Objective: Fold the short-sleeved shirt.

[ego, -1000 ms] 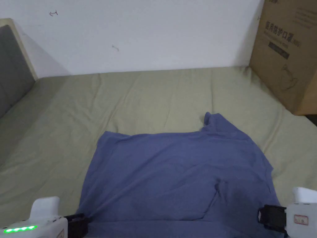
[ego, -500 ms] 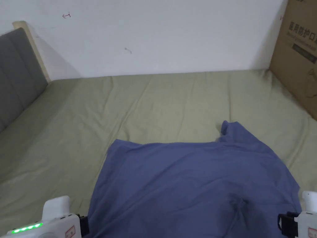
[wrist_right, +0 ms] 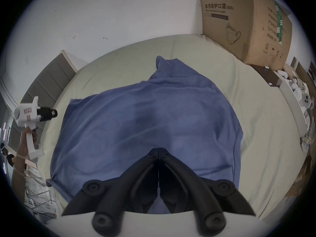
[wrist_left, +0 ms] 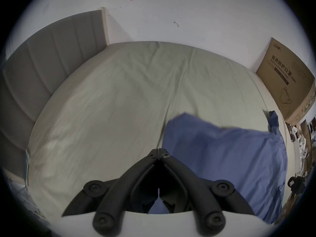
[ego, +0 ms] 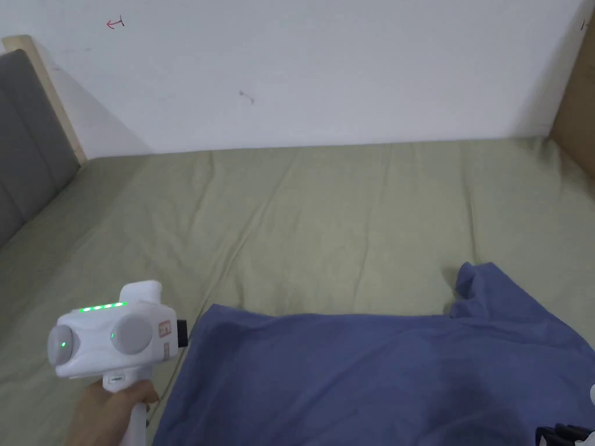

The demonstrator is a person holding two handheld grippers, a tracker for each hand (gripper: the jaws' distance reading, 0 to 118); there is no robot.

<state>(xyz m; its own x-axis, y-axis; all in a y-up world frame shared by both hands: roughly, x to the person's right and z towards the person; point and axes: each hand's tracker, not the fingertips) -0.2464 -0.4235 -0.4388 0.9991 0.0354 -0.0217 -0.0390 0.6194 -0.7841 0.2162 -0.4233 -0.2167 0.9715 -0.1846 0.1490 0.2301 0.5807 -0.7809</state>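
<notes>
Shirt [ego: 377, 377]: blue, spread flat on the green bed sheet [ego: 325, 220], well short of the headboard [ego: 29, 145]; one loose flap raised at the corner toward the cardboard box [wrist_right: 244, 25].
Long axis: across the bed, from headboard side to box side, judging by the head view.
Left gripper [wrist_left: 158, 153]: jaws clenched tip to tip, nothing between them; just off the shirt's headboard-side edge, beside its far corner, held in a hand [ego: 110, 409].
Right gripper [wrist_right: 158, 148]: jaws likewise pressed together, empty; low over the shirt's near part, on the box side.
Nearer gripper: left for the headboard-side edge, right for the box-side edge.
Next move, likely: open jaws, pinch that edge, carry it across the shirt.
</notes>
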